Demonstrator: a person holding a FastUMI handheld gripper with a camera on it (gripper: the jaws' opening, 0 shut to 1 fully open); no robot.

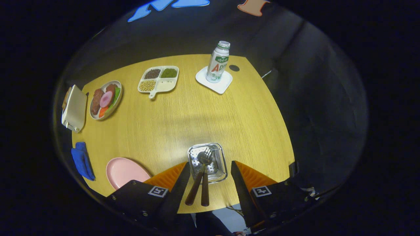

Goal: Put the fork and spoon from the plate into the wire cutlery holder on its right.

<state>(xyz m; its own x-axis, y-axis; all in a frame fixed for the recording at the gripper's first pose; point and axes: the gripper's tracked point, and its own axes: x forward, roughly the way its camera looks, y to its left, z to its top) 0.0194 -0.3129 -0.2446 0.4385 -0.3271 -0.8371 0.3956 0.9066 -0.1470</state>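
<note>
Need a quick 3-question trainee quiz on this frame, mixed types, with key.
1. True or false: the fork and spoon lie on the pink plate.
2. What stands on the white coaster?
A. the bottle
B. the wire cutlery holder
C. the blue cloth
3. Fill in: the fingers of the hand-held gripper are ____, with the two cutlery handles in the gap between them.

Key: 1 false, both have their heads down in the wire cutlery holder and the plate is bare; 2 A; 3 open, neither finger pressing on a handle.
</note>
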